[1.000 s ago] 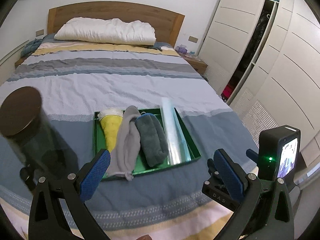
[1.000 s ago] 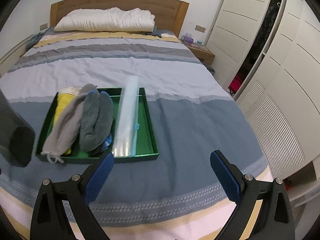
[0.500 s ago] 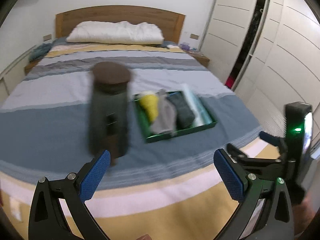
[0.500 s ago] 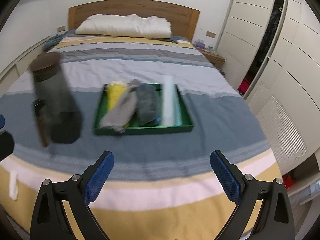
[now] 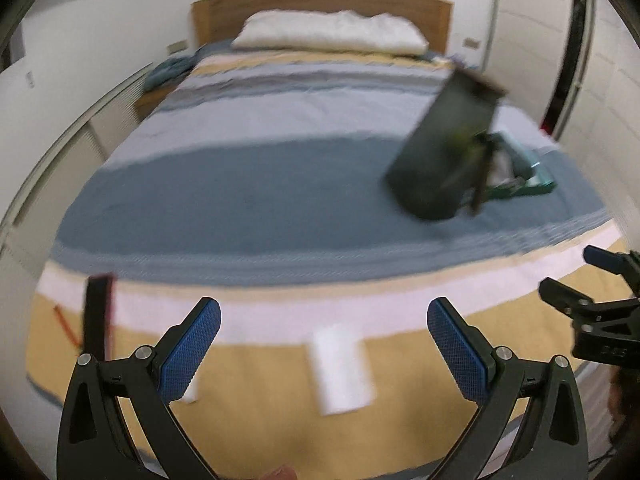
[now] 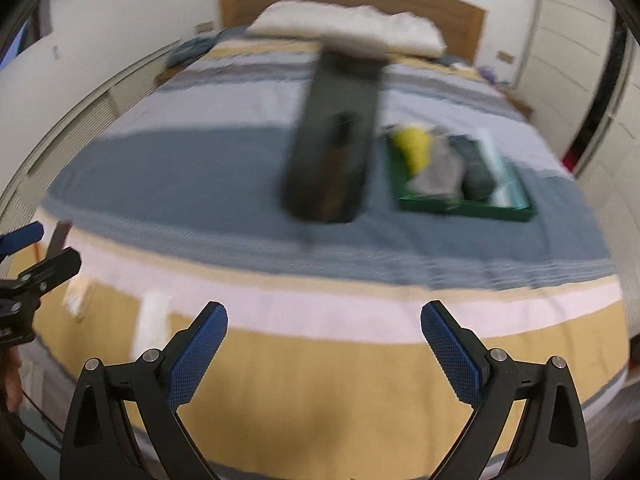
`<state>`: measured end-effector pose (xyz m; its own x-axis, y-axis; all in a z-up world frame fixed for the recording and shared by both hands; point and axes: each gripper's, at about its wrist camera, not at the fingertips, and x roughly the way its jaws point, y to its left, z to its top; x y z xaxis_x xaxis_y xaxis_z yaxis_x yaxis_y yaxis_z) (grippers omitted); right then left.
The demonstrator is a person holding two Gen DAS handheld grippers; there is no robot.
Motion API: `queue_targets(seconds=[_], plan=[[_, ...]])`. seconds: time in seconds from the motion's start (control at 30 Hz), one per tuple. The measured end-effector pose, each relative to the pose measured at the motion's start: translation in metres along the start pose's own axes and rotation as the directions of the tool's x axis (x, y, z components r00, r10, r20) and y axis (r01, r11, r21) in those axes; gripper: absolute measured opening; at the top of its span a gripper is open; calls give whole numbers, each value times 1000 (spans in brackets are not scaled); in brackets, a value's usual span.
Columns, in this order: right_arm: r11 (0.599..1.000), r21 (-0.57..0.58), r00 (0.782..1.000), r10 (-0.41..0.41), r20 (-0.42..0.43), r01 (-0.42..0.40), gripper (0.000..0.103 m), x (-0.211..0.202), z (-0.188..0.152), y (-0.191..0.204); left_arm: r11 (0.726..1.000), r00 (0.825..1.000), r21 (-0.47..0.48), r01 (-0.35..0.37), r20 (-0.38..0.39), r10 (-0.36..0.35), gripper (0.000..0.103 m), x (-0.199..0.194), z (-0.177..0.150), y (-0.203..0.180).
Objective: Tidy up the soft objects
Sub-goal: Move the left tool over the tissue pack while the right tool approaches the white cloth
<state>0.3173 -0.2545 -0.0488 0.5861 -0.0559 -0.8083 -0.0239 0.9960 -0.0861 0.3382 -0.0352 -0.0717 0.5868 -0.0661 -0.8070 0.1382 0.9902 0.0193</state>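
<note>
Right wrist view puts the green tray [image 6: 464,204] ahead and to the right of the right hand-held gripper [image 6: 324,344], well apart from it, out on the blue band of the bed [image 6: 200,168] toward its right edge. In the tray lie the soft things side by side: a yellow piece [image 6: 414,146], a grey cloth [image 6: 438,172], a dark grey roll [image 6: 476,174] and a clear, pale roll [image 6: 502,172] along the tray's right wall. Their long axes run from the foot of the bed toward the headboard, roughly in line with the gripper's own reach. A dark tall container [image 6: 332,140] stands on the bed just left of the tray, tilted in the blur.

From the left hand-held gripper [image 5: 324,344] that container [image 5: 444,148] covers most of the tray [image 5: 528,188], which sits far off to the right. The right hand is therefore the nearer and has the clearer line, I judge.

Both grippers are spread wide with nothing between the blue pads. Both pictures are smeared, so finer detail of the cloths cannot be read.
</note>
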Motion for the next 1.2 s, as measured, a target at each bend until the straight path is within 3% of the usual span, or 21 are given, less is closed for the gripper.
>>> queue_targets(seconds=[0.2,0.33,0.63,1.2], plan=[[997,-23,995,73,-69,-74,99,24,-11,66,994,993,-23,-104,-54,103,101,23,-39,66],[995,-36,991,91,-95,-95,99,43,-15,107,990,987,-35,-135,-89,131,101,40,-53,93],[997,-13,986,78,-144,-81,99,103,-19,151,998,987,0,-60,-151,59,101,75,-73,130],[1000,19,976,14,-218,-10,98,195,-28,180,999,965,13,-49,-258,51,101,127,-97,144]])
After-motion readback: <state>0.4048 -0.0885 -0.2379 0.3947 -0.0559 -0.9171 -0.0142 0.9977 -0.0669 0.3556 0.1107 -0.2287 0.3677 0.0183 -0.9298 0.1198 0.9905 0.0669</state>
